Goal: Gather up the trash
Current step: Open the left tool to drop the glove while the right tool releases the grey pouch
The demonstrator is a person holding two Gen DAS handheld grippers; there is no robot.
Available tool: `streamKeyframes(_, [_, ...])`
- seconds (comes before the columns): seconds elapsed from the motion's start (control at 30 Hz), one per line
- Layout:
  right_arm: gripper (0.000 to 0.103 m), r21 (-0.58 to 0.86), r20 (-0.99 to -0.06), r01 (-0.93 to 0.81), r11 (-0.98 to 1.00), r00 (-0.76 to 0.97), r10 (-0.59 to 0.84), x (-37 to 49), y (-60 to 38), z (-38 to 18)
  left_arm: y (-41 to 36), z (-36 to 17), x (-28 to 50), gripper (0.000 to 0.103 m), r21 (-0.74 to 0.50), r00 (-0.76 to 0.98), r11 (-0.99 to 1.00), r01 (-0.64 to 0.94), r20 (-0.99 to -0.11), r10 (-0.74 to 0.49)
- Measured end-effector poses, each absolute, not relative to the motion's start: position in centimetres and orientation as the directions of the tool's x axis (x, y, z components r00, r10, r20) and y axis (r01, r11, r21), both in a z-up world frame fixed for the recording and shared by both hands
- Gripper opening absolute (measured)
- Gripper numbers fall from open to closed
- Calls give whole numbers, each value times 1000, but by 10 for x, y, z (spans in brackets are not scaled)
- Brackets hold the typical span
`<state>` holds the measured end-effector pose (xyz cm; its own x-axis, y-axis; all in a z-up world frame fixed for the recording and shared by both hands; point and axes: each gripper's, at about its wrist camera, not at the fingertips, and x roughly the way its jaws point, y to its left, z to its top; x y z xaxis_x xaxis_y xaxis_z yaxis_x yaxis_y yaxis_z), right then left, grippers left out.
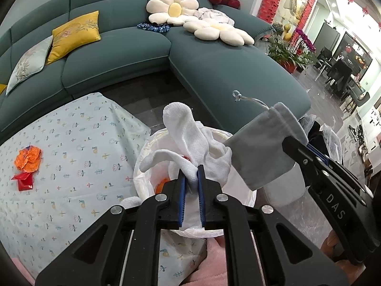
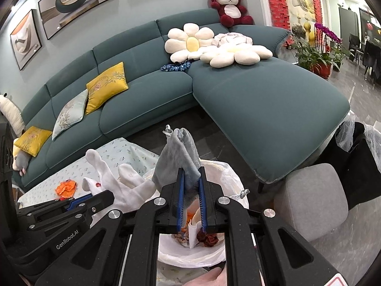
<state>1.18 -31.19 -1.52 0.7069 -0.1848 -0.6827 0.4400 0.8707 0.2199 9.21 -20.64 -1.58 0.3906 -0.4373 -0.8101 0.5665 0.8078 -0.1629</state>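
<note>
Tongs on the left (image 1: 191, 169): clamped shut on a white glove (image 1: 183, 133), pinched at its bunched cuff end. Glove's long axis running up and away from the tips, fingers splayed above and ahead, none yet inside the bin. Well off to the left of these tongs, on the patterned tabletop (image 1: 71, 143): an orange paper crumple (image 1: 27, 158) with a red wrapper (image 1: 22, 182) just beside it, both apart from everything held, and nearer the left hand than the right.

Directly below and just ahead of both pairs: the lined bin (image 1: 142, 157), mouth open, scraps already at the bottom. Sits under the blue pads in either wrist view, so probably a plain drop and no sideways travel.

Tongs on the right (image 2: 191, 170): clamped on a grey drawstring pouch (image 2: 177, 157), gripped at its closed bottom edge. Pouch's long axis likewise pointing up and forward from the tips, cord end farthest away. Hangs toward the right side of the bin mouth, close beside the glove; touching or not, cannot tell. Likely worth tipping each piece nose-down before letting go, since most of each lies beyond the tips and could catch the rim.
</note>
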Motion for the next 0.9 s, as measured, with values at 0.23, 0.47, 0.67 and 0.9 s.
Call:
streamKeyframes(0.23, [12, 219, -685, 438, 872, 706, -182, 13, -312, -16, -206, -16, 92, 13, -156, 404, 811, 564, -804, -436])
streamKeyframes(0.47, [14, 213, -689, 429, 878, 703, -176, 16, -310, -18, -203, -15, 92, 37, -162, 418, 818, 553, -795, -440])
streamKeyframes(0.67, [19, 206, -689, 423, 882, 703, -176, 20, -304, -18, -198, -10, 95, 50, -165, 438, 827, 537, -784, -440])
streamKeyframes(0.9, [35, 199, -682, 420, 886, 708, -183, 23, -298, -16, -188, -12, 100, 51, -171, 443, 839, 517, -785, -433])
